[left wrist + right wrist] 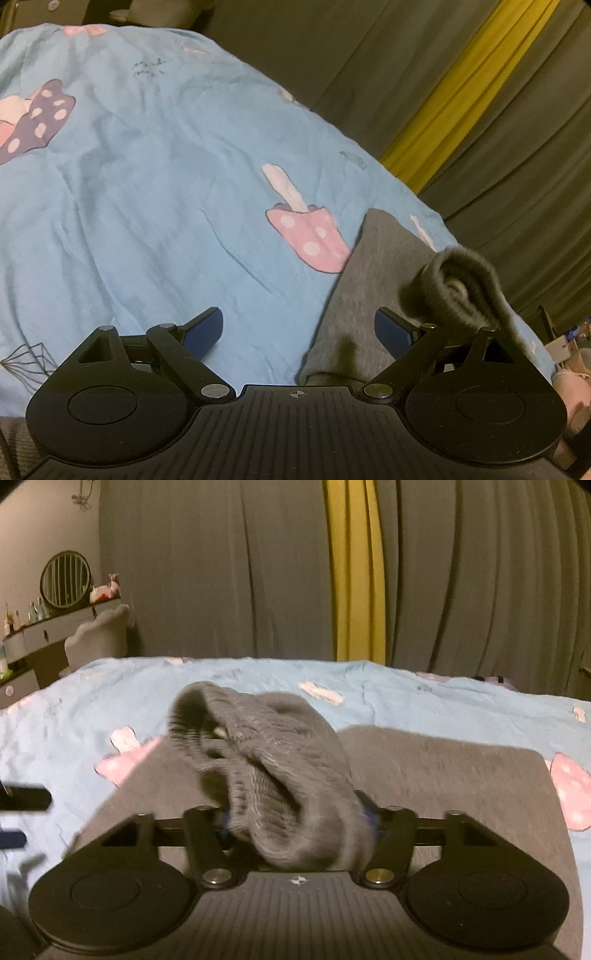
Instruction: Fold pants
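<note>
ribbed cuff lifted, fold about to be carried over

pants (pixel 443 775) lie flat on the blue bedsheet (pixel 147 184), a grey slab of cloth near the bed's edge on the curtain side, already looking doubled at least once. the right gripper (pixel 295 823) has the ribbed cuff (pixel 266 760) bunched between its fingers and raised off the rest of the cloth; the pads are mostly hidden behind the knit, but the fabric fills the gap and hangs from it, so i judge the jaws clamped on the cuff. the same cuff shows in the left wrist view as a curled grey roll (pixel 458 284) hanging above the flat part of the pants (pixel 376 280).

the left gripper (pixel 299 328) hovers just over the sheet with its blue pads (pixel 207 332) spread wide and nothing between them; the near edge of the pants sits under its right finger.

step in hand, as i read it: lifting one end of the leg to fold it over the flat stack. the next move calls for carrying the cuff across and laying it down square with the far edge, and probably for the left gripper to pin or take the other corner, since a single bunched hold will let the end twist and land crooked.
</note>
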A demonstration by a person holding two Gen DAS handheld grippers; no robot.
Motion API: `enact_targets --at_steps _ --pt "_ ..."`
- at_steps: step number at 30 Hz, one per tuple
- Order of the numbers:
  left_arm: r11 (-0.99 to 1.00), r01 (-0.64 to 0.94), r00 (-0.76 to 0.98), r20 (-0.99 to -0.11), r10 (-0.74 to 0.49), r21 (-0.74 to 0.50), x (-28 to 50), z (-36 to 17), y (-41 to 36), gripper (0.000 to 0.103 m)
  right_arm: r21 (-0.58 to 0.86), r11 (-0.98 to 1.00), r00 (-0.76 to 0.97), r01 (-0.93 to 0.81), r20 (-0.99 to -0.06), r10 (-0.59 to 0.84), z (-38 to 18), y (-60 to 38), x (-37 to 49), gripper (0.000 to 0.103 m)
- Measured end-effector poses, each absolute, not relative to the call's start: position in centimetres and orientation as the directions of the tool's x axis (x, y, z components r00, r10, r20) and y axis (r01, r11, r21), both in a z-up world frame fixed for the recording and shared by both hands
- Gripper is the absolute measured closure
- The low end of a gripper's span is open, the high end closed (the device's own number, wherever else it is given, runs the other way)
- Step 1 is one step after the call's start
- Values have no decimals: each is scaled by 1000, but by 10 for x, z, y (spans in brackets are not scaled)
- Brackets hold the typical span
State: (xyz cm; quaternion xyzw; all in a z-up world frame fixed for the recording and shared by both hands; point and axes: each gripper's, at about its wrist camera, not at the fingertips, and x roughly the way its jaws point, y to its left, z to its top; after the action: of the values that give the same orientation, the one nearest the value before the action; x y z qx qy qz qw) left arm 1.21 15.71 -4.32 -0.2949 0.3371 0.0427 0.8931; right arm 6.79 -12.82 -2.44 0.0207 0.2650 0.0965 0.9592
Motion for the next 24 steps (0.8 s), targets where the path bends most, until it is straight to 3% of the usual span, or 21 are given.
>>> enact_targets --at_steps 2,5,10,13,16,18,22,24 --pt "829 -264 768 -628 -129 -493 13 -43 155 9 187 970 835 -155 -501 230 -11 -139 67 53" --pt "842 -249 769 -626 -128 -479 12 -42 152 9 449 891 844 -65 -452 289 6 -186 75 59" --pt "834 -237 773 -617 -148 -498 11 -43 153 9 818 560 888 133 -350 299 5 -279 49 62" --pt "849 -208 767 -620 -168 -486 13 -42 148 9 843 478 886 248 -397 239 -21 -315 28 61" --pt "870 -167 744 -639 -198 -464 18 -43 140 9 732 568 820 375 -548 165 -57 -329 24 58" --pt "879 -152 734 -647 -206 -452 20 -43 136 9 787 492 836 372 -515 192 -77 -341 15 55" --pt "895 -93 706 -663 -250 -436 19 -41 127 9 810 491 833 321 -488 261 -69 -337 28 28" --pt "917 1 663 -687 -298 -398 14 -38 110 9 791 533 826 300 -495 269 -67 -328 33 24"
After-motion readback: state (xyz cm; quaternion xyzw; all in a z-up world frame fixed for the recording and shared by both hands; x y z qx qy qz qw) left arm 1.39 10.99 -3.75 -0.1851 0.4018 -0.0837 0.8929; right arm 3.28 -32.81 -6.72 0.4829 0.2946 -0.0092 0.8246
